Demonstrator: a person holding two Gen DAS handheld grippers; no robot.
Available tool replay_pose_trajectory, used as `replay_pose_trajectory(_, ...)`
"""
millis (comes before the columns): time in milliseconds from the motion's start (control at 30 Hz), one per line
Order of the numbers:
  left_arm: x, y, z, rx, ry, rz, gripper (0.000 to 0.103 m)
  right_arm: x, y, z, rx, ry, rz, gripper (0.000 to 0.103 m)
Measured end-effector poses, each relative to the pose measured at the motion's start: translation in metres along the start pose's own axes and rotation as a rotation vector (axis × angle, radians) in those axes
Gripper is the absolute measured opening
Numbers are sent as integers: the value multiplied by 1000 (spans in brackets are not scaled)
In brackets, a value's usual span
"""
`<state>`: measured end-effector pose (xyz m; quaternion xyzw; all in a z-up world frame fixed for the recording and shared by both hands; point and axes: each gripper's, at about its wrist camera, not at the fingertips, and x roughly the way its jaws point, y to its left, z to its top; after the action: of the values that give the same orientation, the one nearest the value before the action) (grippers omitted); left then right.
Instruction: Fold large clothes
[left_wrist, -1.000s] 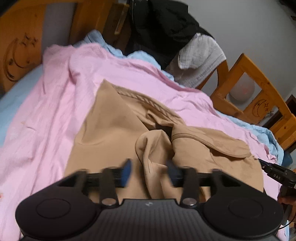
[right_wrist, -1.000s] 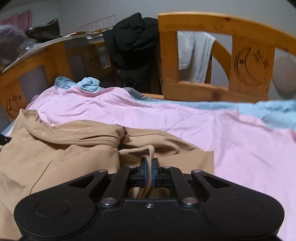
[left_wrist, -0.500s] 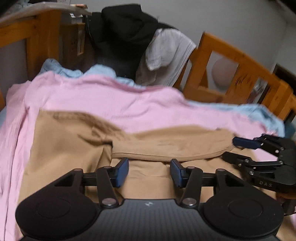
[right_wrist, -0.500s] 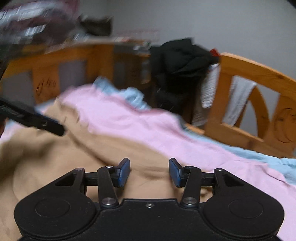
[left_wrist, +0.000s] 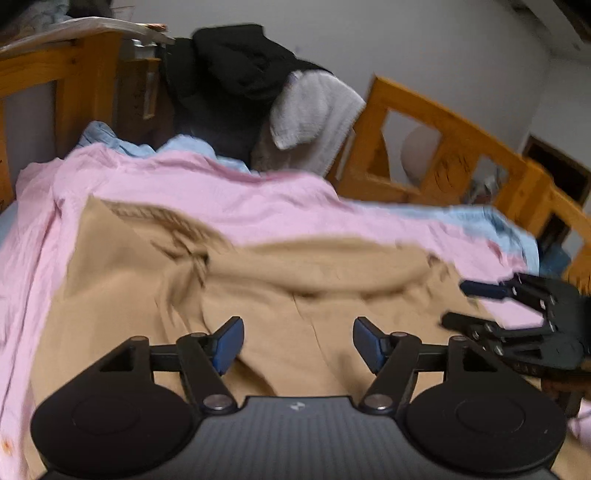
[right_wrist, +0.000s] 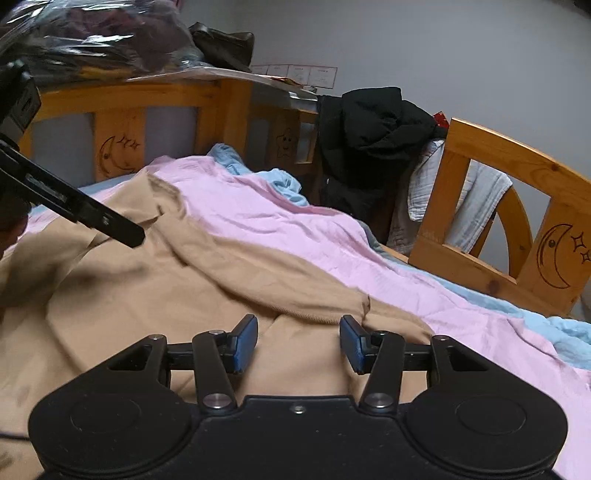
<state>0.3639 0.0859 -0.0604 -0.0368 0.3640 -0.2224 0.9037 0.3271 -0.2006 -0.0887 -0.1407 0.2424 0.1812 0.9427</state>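
A large tan garment (left_wrist: 258, 295) lies spread on a pink sheet (left_wrist: 229, 195) on the bed, with a sleeve folded across its body (right_wrist: 280, 291). My left gripper (left_wrist: 298, 345) is open and empty, just above the garment's middle. My right gripper (right_wrist: 298, 341) is open and empty, over the garment near the sleeve cuff (right_wrist: 364, 304). The right gripper also shows in the left wrist view (left_wrist: 491, 306) at the right, open over the garment's edge. The left gripper's finger (right_wrist: 92, 216) shows in the right wrist view at the left.
A wooden bed rail (right_wrist: 517, 206) with moon carvings runs along the far side. A black jacket (left_wrist: 240, 74) and a white towel (left_wrist: 314, 110) hang over it. A light blue blanket (right_wrist: 284, 184) lies under the pink sheet. Bagged items (right_wrist: 103, 40) sit atop the headboard.
My right gripper has let go of the tan cloth it pinched and opened. Both grippers have swung to new angles over the garment, which now lies flatter with the sleeve across it.
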Motion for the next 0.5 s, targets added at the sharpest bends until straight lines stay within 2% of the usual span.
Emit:
replay_pose_trajectory(67,8,-8,-11,41,38,66,69,5,6,-11,-17,38,-14,55)
replay_pose_trajectory(133,21,-7,-18,4,83,108,69,15,10,-21,-16,56,-23,57)
replay_pose_trajectory(300,15,1,-17,-71,66,101,70,17,10,-22,7,69,-22,58)
replay_pose_trajectory(367,1,2,-16,-84,48,98,75,3,4,-16,36,52,0,59)
replay_pose_trajectory(500,-37,1,-17,-129,-5,104,87,-36,-6,-9,88,20,-7,68)
